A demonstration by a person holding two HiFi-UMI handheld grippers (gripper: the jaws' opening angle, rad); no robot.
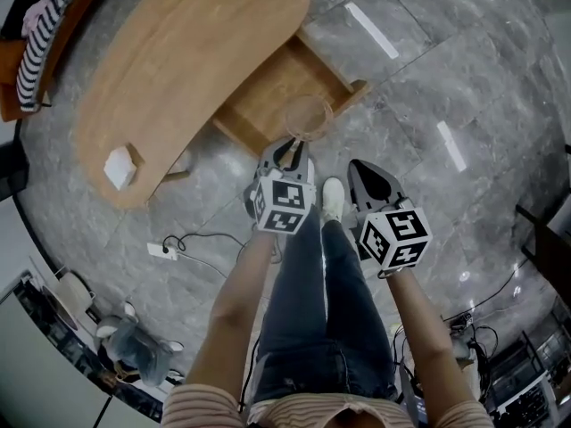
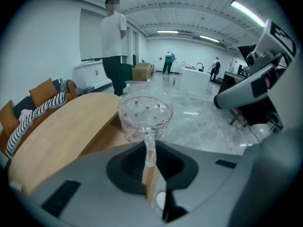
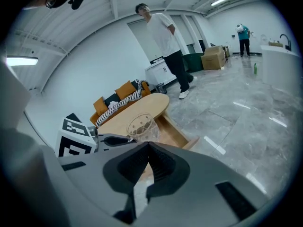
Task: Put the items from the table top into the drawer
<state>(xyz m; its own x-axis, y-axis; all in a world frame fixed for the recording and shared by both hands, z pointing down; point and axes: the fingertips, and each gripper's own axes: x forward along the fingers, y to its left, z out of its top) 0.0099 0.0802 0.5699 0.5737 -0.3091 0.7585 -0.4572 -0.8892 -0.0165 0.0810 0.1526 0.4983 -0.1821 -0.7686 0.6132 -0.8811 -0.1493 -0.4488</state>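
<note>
We find the left gripper narrowly open and clamped on the handle of a clear glass cup with small red dots. In the left gripper view the thin glass handle runs up and down between the two jaws, which press on it from either side. The bowl of the cup stands just past the jaw tips.

The cup is upright, with its mouth facing the ceiling and its long axis close to vertical. From the head view we look almost straight down into its round rim. The handle points back toward the person, into the gripper, and the bowl points away from them.

The cup hangs over the outer end of the open light wooden drawer, near the drawer's front panel. We cannot tell how far above the drawer floor it is. The drawer is pulled out from under the oval light wooden desk, and the part of the drawer we can see is bare.

The right gripper sits just beside the left one, on the person's right, over the grey stone floor. In the right gripper view its jaws are closed tip to tip with nothing between them. It touches neither the cup nor the drawer.

A small white boxy object lies on the desk near one end, well apart from both grippers.
</note>
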